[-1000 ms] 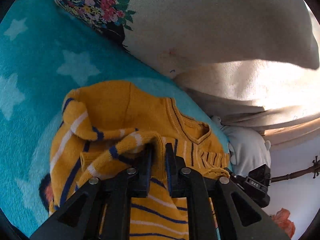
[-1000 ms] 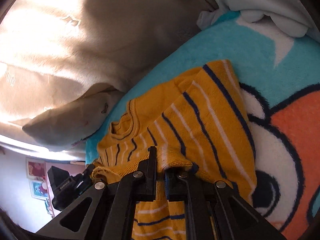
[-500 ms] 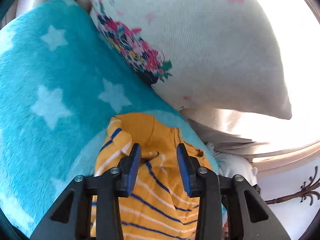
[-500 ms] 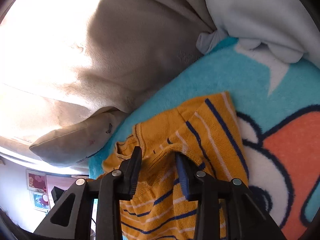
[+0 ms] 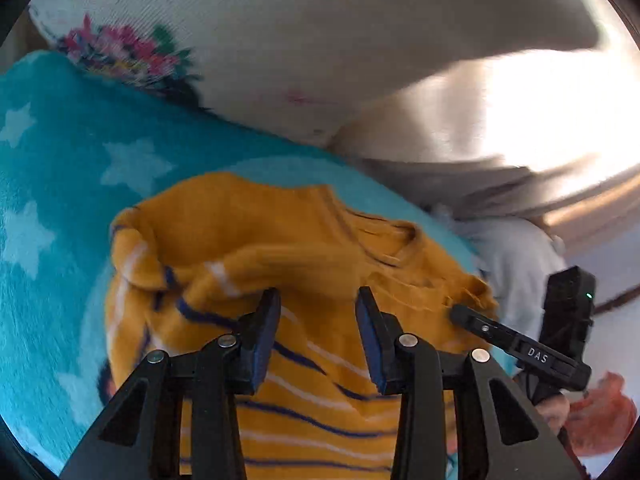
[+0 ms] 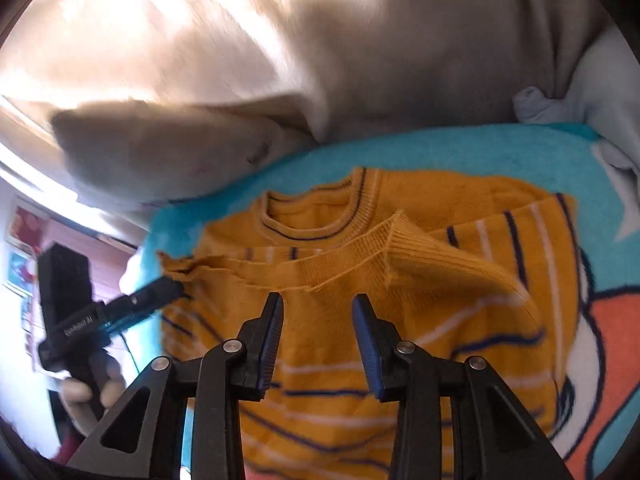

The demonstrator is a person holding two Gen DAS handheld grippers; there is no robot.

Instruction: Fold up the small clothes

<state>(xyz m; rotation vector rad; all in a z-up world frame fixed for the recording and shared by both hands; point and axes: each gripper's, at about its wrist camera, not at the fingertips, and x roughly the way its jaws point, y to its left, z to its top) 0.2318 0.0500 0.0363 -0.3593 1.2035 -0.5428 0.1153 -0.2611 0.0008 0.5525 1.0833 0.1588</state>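
yellow striped sweater (image 6: 360, 280) lies on the turquoise blanket (image 5: 60, 184), partly folded. neckline (image 6: 316, 216) points away from both cameras, toward the pillows; hem end runs down under the grippers and out of frame, so the long axis goes roughly near to far in both views. one sleeve (image 6: 452, 268) is folded across the chest, cuff reaching near the collar. in the left wrist view another sleeve (image 5: 224, 276) lies bunched across the body, blurred.

left gripper (image 5: 316, 312): fingers apart, blue pads clear of the knit, nothing between them but the sweater lying below. right gripper (image 6: 316, 316): fingers apart too, jaws opening, pads not pressing on cloth. each gripper shows in the other's view as a black bar just beside the sweater's shoulder edge, held by a hand (image 6: 88, 396).

around: floral pillow (image 5: 280, 40) behind the blanket, beige pillow (image 6: 168, 148) and beige bedding (image 6: 400, 60) close behind the collar, pale grey cloth (image 6: 592, 92) at the far right corner of the blanket. blanket carries white stars and an orange cartoon print (image 6: 616, 344).

hard to tell: lower hem hidden by the gripper bodies; motion blur softens the stripes; strong sun washes out the bedding top; whether the other gripper's tip touches the knit cannot be made out.
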